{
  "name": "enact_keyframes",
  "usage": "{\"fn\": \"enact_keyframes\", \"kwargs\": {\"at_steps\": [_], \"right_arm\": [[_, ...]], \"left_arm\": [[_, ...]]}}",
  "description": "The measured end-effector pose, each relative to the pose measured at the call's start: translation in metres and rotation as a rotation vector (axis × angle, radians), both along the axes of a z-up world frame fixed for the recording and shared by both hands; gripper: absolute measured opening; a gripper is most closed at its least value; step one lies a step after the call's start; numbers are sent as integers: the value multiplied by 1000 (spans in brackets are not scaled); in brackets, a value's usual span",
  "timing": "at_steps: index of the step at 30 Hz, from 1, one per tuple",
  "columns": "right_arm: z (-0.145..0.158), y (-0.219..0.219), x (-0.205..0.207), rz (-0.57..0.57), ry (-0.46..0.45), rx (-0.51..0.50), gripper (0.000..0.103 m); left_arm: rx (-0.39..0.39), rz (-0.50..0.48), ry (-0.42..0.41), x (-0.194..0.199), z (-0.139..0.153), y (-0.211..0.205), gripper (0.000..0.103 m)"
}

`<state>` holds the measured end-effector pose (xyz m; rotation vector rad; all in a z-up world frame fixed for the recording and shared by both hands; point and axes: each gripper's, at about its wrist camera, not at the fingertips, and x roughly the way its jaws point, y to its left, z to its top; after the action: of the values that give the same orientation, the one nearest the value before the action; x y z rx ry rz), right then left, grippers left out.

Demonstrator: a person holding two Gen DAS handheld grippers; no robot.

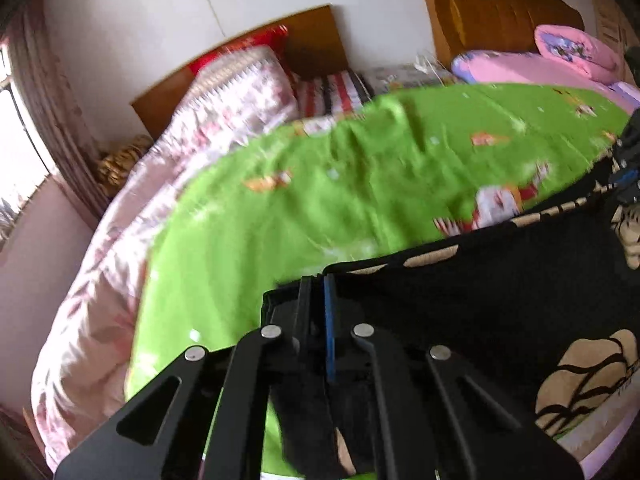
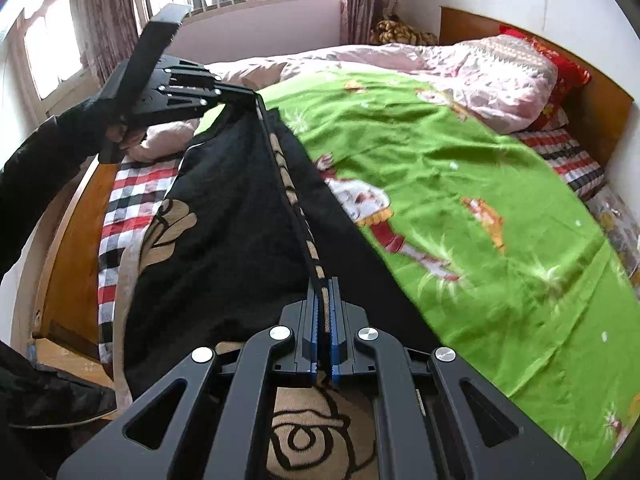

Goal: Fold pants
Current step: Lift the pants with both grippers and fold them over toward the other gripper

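Note:
The pants point(image 2: 240, 216) are black with beige flower patterns and hang stretched between my two grippers above the bed. My left gripper point(image 1: 318, 280) is shut on one end of the pants' top edge point(image 1: 460, 252); it also shows in the right wrist view point(image 2: 250, 94). My right gripper point(image 2: 326, 284) is shut on the other end of the same edge, which runs taut as a patterned band point(image 2: 296, 204) toward the left gripper. The right gripper shows at the far right of the left wrist view point(image 1: 624, 164).
A green cartoon-print sheet point(image 2: 460, 208) covers the bed. A pink quilt point(image 1: 100, 272) and pillow point(image 2: 500, 76) lie along its far side. A checked sheet point(image 2: 128, 192) and the wooden bed frame point(image 2: 68, 240) lie under the pants. A second bed with pink bedding point(image 1: 560, 60) stands beyond.

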<state>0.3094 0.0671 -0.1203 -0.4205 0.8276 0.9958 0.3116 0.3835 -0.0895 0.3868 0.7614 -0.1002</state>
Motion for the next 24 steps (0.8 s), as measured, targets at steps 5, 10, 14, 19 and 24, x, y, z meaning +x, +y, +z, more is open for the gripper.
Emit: {"fn": "enact_keyframes", "kwargs": {"at_steps": [5, 10, 14, 19, 24], "right_arm": [[-8, 9, 21, -40, 18, -21, 6], [-31, 20, 31, -64, -8, -101, 15], [-22, 12, 23, -82, -31, -85, 76], [13, -3, -9, -87, -162, -42, 78], [35, -8, -57, -19, -189, 32, 62]], "left_arm": [[96, 21, 92, 28, -13, -3, 5], [140, 96, 119, 43, -41, -4, 17], [84, 195, 8, 30, -26, 12, 81], [-194, 439, -100, -26, 6, 74, 89], [-585, 437, -24, -90, -8, 95, 86]]}}
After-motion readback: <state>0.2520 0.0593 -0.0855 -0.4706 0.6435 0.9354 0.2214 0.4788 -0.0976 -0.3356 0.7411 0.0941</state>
